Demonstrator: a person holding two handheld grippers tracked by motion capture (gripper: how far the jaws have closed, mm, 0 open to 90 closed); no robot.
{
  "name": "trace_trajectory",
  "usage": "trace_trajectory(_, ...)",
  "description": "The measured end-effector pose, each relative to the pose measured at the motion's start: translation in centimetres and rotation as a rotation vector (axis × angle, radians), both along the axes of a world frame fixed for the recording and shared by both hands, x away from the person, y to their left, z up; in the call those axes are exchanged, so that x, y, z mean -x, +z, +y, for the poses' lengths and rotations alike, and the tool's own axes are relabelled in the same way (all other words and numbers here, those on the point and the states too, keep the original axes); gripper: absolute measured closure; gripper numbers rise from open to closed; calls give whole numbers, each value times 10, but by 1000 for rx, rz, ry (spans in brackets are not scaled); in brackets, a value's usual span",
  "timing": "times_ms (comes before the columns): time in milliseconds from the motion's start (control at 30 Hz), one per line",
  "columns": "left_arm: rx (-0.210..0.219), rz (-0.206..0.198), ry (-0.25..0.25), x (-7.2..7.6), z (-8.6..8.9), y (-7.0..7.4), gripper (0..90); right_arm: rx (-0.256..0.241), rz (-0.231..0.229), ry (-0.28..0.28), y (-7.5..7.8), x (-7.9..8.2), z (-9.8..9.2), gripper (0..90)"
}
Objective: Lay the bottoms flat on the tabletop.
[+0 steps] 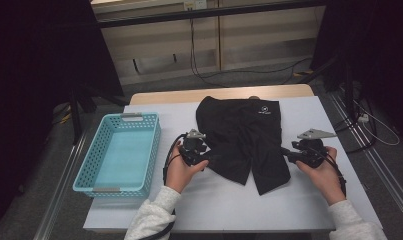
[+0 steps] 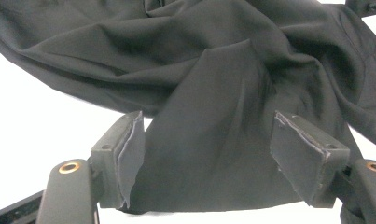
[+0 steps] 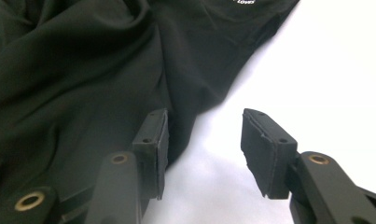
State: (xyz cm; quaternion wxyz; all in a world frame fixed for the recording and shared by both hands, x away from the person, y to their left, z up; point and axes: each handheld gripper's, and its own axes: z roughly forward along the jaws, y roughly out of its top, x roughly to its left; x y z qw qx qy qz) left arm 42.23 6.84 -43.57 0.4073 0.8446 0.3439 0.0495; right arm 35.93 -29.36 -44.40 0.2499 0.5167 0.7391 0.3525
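Note:
Black shorts [image 1: 244, 140] with a small white logo lie crumpled on the white tabletop [image 1: 224, 200], waistband away from me, legs toward me. My left gripper [image 1: 209, 157] is at the left leg's edge; in the left gripper view its jaws stand wide apart with a fold of the shorts [image 2: 213, 140] between them, not pinched. My right gripper [image 1: 285, 152] is open at the right edge of the shorts; one pad [image 3: 156, 149] rests against the shorts [image 3: 73, 93], the other pad [image 3: 265, 149] is over bare table.
A light blue plastic basket [image 1: 150, 150] stands on the table left of the shorts, with nothing in it. The table's near edge runs just in front of my forearms. Cables lie on the floor beyond the table.

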Motion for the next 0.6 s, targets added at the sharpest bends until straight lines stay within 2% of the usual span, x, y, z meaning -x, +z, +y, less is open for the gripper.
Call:
trace_trajectory(33,3,-2,3,0,0,0,269,-8,2,-5,-1,-3,0,523)
trace_trajectory(100,4,-1,8,-1,1,-1,265,13,1,-13,-2,-9,1,523)
trace_trajectory(167,4,3,10,-1,3,-1,262,-14,16,-33,-4,-16,-2,530)
trace_trajectory(267,0,-1,16,0,5,-2,258,-49,7,-61,-4,-27,-6,536)
trace_trajectory(433,-2,-5,22,3,9,-2,254,-70,34,-81,-10,-42,-7,540)
trace_trajectory(467,-4,-4,24,3,10,-2,253,-53,47,-76,-12,-45,-5,548)
trace_trajectory(567,-7,-2,30,4,12,-3,252,-61,93,-36,-18,-49,3,556)
trace_trajectory(600,-12,0,30,4,13,-3,253,-44,86,-28,-19,-50,6,562)
